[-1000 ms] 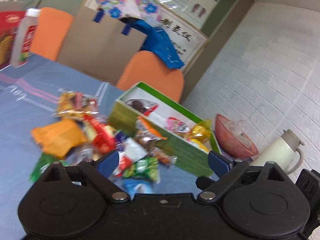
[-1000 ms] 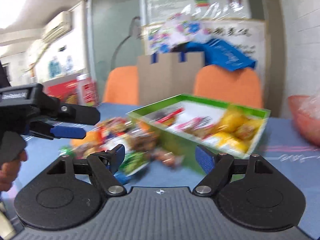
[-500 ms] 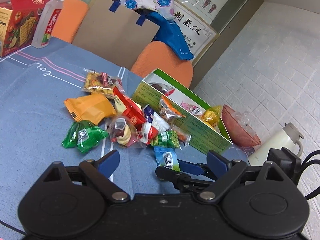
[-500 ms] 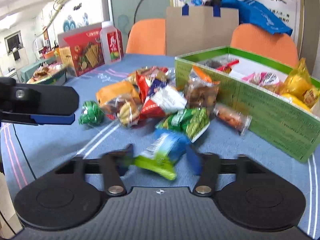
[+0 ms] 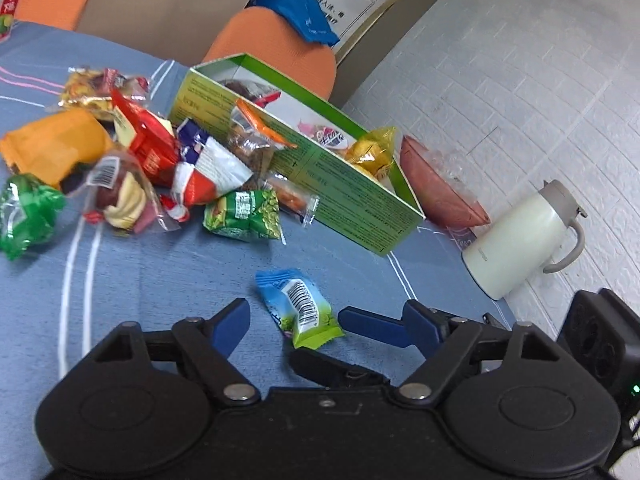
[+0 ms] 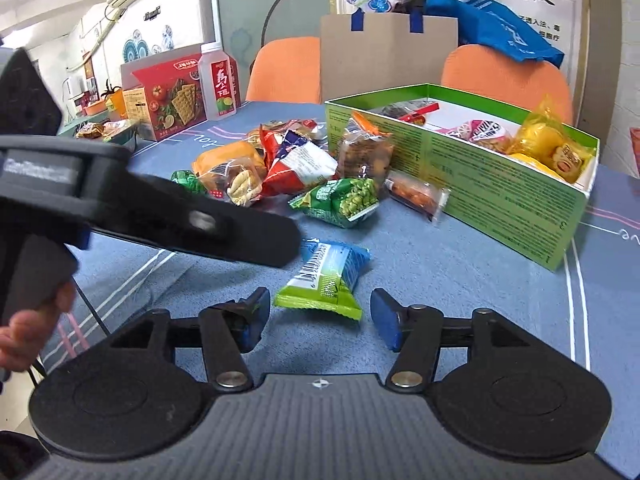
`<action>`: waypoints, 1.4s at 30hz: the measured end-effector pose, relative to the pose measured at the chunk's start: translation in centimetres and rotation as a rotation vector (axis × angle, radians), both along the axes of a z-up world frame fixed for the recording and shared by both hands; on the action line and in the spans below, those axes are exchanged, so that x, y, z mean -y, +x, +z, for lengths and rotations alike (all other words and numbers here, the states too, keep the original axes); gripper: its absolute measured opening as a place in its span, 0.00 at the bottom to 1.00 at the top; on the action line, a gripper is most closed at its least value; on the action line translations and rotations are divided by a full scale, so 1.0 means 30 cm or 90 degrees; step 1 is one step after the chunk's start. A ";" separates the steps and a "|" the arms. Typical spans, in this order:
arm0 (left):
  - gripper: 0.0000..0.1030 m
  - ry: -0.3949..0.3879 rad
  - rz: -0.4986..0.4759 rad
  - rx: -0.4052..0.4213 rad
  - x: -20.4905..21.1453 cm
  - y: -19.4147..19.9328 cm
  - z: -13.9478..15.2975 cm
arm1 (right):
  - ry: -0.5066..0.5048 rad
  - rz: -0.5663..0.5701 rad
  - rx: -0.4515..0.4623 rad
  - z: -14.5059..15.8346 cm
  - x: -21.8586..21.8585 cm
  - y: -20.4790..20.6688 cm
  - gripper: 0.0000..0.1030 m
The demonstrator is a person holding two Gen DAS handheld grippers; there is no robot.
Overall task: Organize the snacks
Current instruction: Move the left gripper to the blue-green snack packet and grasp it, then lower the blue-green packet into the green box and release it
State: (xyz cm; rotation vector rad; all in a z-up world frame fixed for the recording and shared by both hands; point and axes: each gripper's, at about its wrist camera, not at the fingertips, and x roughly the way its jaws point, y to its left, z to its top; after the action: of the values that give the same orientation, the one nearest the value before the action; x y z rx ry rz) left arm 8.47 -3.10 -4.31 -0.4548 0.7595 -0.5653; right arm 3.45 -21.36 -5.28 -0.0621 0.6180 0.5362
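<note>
Blue tablecloth point(image 6: 460, 264), both tongs point(image 6: 318, 316) angled down, right opening around blue-green packet point(image 6: 328, 276).

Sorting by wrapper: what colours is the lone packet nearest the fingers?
Blue fading to lime green snack packet, white barcode panel; clearest in the right wrist view.

My views are bright and evenly lit from overhead, mostly sharp, with fisheye bending at the edges.

- One green box point(image 6: 500, 196), open.
- At least four snack packets inside it; more may be hidden.
- About ten loose snack packets on the blue tablecloth point(image 5: 160, 288).
- Two orange chairs.
- One white jug point(image 5: 520, 236).
- One red bowl point(image 5: 440, 196).
- One bottle point(image 6: 219, 80).
- One cracker box point(image 6: 168, 94).
</note>
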 end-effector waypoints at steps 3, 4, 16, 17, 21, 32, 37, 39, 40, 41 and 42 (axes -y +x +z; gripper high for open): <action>0.86 0.011 0.011 -0.012 0.026 0.038 -0.005 | 0.011 -0.006 -0.002 -0.001 -0.001 0.009 0.91; 0.81 0.013 0.012 -0.015 0.031 0.047 -0.007 | 0.017 -0.007 -0.003 0.001 -0.002 0.013 0.91; 0.48 0.049 0.011 -0.013 0.079 0.072 -0.038 | 0.024 -0.020 0.000 -0.024 -0.020 0.040 0.74; 0.48 0.045 0.012 -0.011 0.080 0.070 -0.035 | 0.019 -0.019 0.002 -0.024 -0.021 0.041 0.74; 0.48 0.048 0.004 0.013 0.101 0.066 0.002 | 0.000 -0.021 0.028 -0.013 -0.021 0.025 0.71; 0.48 0.035 -0.017 0.109 0.197 0.190 0.170 | 0.011 -0.074 0.138 0.109 0.059 0.088 0.70; 0.47 0.019 -0.025 0.130 0.238 0.309 0.206 | 0.027 -0.108 0.178 0.138 0.101 0.179 0.70; 0.48 0.013 -0.024 0.132 0.243 0.354 0.208 | 0.033 -0.117 0.189 0.140 0.115 0.223 0.70; 0.48 0.013 -0.025 0.134 0.249 0.375 0.207 | 0.037 -0.121 0.193 0.139 0.121 0.246 0.70; 0.48 0.014 -0.025 0.135 0.254 0.393 0.206 | 0.042 -0.124 0.194 0.137 0.127 0.269 0.70; 0.48 0.016 -0.025 0.138 0.258 0.409 0.203 | 0.047 -0.128 0.193 0.137 0.131 0.287 0.70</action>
State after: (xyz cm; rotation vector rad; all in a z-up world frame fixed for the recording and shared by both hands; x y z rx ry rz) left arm 20.75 -10.83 1.78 -0.3488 0.5691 -0.6297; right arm 12.06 -25.29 -1.17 -0.0110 0.3036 0.3445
